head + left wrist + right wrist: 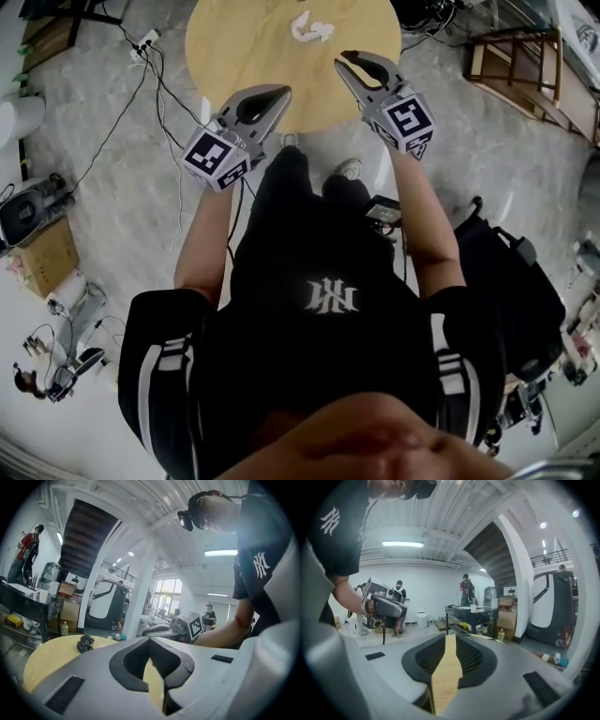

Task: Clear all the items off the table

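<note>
Overhead, the left gripper (284,91) hangs at the near edge of the round wooden table (225,52), its jaws closed tip to tip with nothing between them. A small crumpled wad (312,26) lies toward the far side of the tabletop. It is ahead of that gripper and off to its right, well apart from it. The right gripper (345,58) reaches a little further over the wood. The wad sits ahead of it and slightly to its left, nearer to it than to the left gripper but clear of the tips. Its jaws stand a narrow slit apart and hold nothing.

The left gripper view catches the wad low at its left, resting on the wood. It looks dark there, though it looks pale from above. The same view shows the right gripper's marker cube beyond the closed tips. The right gripper view shows only a strip of bare tabletop through its gap and does not show the wad. It shows the left gripper held up at its left.

On the floor at the far left of the head view sits a cardboard box (42,258); its contents cannot be made out. In the right gripper view a white cup (473,607) stands on a dark bench (461,615), and what it holds is not visible.
</note>
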Tool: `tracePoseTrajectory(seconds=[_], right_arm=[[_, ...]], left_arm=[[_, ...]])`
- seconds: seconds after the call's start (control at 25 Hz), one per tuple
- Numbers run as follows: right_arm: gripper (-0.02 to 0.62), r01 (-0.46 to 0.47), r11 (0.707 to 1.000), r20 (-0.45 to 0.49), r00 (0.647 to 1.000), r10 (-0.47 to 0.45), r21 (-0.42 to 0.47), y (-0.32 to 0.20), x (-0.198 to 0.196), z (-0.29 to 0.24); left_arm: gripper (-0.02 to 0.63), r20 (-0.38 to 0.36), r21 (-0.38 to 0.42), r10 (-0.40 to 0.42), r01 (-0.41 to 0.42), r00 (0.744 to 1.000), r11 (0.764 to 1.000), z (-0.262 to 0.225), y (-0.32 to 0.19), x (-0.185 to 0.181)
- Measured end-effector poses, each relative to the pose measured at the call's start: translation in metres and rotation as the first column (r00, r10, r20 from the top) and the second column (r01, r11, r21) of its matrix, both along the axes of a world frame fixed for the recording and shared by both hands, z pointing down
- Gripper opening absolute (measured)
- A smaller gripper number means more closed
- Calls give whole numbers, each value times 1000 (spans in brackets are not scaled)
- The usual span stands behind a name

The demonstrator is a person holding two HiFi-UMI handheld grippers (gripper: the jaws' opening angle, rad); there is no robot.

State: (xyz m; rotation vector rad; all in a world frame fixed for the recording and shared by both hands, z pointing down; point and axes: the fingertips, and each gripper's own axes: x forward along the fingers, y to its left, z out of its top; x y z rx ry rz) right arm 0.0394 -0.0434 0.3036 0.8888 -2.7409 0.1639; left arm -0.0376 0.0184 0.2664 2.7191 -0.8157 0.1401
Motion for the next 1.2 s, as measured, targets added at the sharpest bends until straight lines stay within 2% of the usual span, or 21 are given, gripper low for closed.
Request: tracePoseTrajectory(seconds=[0.12,0.16,0.2,0.28,0.36,0.52,0.64,0.72,1.16,1.2], right_arm=[[87,-36,999,-33,999,35,-31,-22,-17,23],[136,-49,998,-44,998,47,-41,-31,-22,32],[158,-62,997,-50,997,59,-52,-39,-27,41],[166,-85,994,-59,995,80,-72,-57,-37,59],[183,-110,990,-79,992,103,-88,-71,-42,77],[287,-161,979,-124,982,145,-125,-96,-44,115],[298,-174,973,-179,973,146,-153,-108,-42,147],[387,-179,967,-218,966,139,-180,-114,-40,168],[385,-197,944,-351,932,95,-266,-133,-50,226],[355,-201,941,-360,928,94,-272,-135,-51,230]], left_arm=[[12,8,-29,18,-18,1000,999,13,-24,-27],[12,10,-34,24,-24,1000,999,18,-32,-35],[12,13,-39,27,-27,1000,999,23,-40,-43],[12,16,-56,33,-32,999,998,33,-56,-56],[12,17,-75,50,-48,999,996,46,-69,-64],[12,5,-115,80,-79,997,990,71,-87,-72],[12,-5,-139,91,-90,996,986,86,-93,-74],[12,-10,-155,96,-96,995,983,94,-96,-76],[12,3,-197,100,-98,995,975,120,-101,-90],[12,4,-199,99,-96,995,975,121,-104,-91]])
